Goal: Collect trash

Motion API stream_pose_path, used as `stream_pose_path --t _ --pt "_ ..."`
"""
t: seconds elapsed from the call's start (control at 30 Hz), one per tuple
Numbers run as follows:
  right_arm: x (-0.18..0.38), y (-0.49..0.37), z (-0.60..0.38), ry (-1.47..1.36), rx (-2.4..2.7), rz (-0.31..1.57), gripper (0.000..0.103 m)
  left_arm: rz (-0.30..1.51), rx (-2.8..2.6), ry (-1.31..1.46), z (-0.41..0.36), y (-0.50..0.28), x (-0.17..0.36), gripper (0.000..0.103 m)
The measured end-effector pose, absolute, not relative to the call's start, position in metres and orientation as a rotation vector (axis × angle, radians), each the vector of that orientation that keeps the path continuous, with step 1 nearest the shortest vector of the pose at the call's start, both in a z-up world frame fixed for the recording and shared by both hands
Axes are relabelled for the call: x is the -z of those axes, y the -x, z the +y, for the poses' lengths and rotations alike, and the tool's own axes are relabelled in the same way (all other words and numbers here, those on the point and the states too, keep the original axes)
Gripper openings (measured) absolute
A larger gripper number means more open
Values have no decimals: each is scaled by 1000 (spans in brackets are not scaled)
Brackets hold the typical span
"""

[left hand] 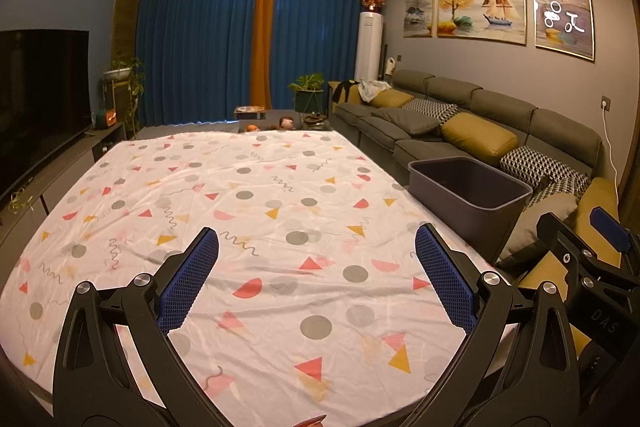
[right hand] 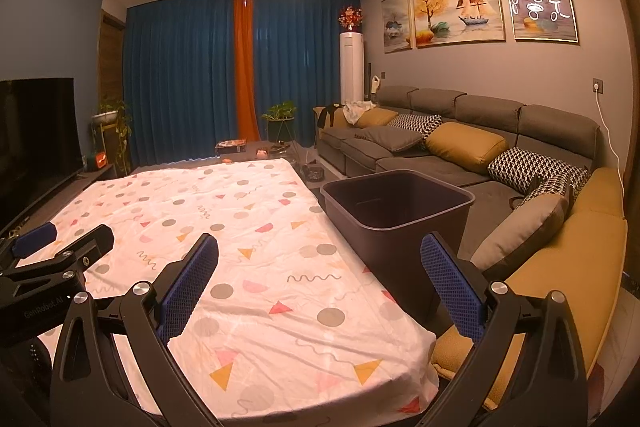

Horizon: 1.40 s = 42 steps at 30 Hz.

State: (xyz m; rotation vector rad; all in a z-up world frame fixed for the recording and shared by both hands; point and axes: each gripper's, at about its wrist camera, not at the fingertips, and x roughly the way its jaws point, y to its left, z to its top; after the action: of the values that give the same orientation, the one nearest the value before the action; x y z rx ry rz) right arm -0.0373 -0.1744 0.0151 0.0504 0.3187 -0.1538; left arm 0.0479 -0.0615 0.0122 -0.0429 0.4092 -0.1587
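Dark grey bin [right hand: 396,223] stands on the floor, just beside the table's right edge, between table and sofa [right hand: 460,147]; its inside looks dark, contents cannot be made out. Patterned cloth [left hand: 248,211] covers the table, wrinkled, dots and triangles. Left gripper [left hand: 316,275] hangs over the cloth's near part, fingers spread wide, nothing between them. Right gripper [right hand: 320,279] over the table's near right corner, fingers likewise spread, holding nothing. Blue curtains [right hand: 180,75] at back, TV [left hand: 36,99] at left
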Motion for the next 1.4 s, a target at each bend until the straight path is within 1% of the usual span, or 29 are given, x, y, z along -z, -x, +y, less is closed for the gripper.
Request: stream_pose_path --t 1.4 --pt "-17 38 -176 -52 155 315 97 405 169 40 -66 -48 -14 97"
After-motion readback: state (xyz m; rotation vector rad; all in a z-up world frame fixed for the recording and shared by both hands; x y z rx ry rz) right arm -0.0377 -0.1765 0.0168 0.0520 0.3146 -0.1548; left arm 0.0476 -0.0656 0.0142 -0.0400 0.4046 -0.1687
